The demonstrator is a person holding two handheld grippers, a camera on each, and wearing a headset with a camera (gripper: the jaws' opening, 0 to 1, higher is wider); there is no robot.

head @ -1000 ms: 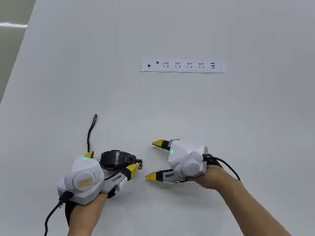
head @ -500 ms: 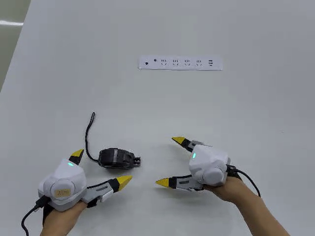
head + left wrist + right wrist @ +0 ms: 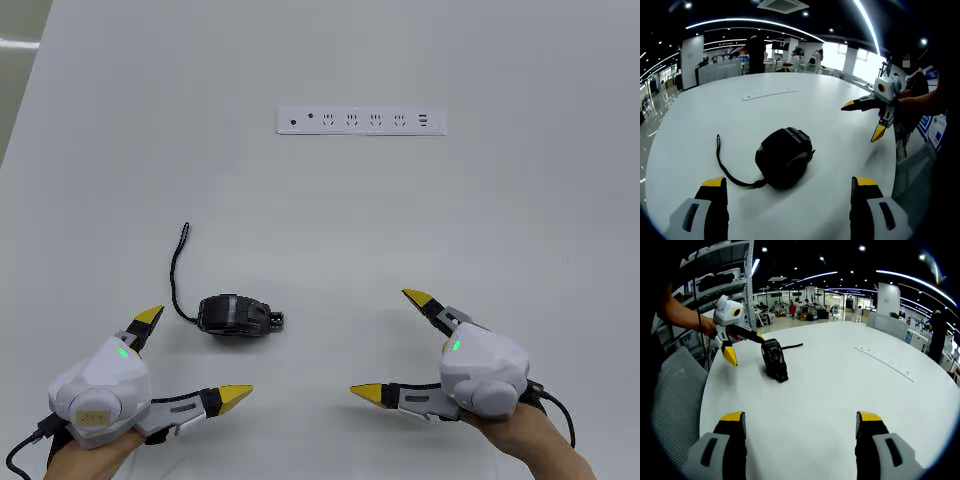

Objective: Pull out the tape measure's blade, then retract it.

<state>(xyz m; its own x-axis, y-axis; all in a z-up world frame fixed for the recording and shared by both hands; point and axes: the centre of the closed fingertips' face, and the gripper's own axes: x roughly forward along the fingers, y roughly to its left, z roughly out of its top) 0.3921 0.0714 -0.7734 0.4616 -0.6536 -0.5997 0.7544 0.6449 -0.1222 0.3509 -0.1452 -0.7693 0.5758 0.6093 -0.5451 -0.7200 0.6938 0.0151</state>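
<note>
Two open grippers, and neither holds anything. The left gripper [image 3: 193, 355] has its jaws spread wide just on my side of the tape measure [image 3: 235, 316] and a little to its left. The right gripper [image 3: 390, 345], equally wide, sits well to the right of the tape measure and slightly nearer me. The tape measure rests on the white table [image 3: 450, 220], with the power strip [image 3: 360, 120] well beyond it. Its black strap [image 3: 178, 270] trails off from its left end and curls away from me. Its blade is wound in, with just the small hook [image 3: 278, 321] poking out at its right end, toward the right gripper.

My worries from here are these. The table looks smooth, so if the left jaws close off-centre they could shove the tape measure sideways instead of clamping it. The strap lies close to the left gripper's far jaw; if it gets caught under that jaw, the hold would likely be soft. The hook is a small target for wide jaws, so I judge the right gripper could miss it or pinch only its edge and slip off mid-pull. If the left hold is weak, a pull on the hook would drag the whole tape measure rightward rather than draw out any blade. Letting go of the hook abruptly would let the blade whip back and possibly jolt the tape measure loose.
</note>
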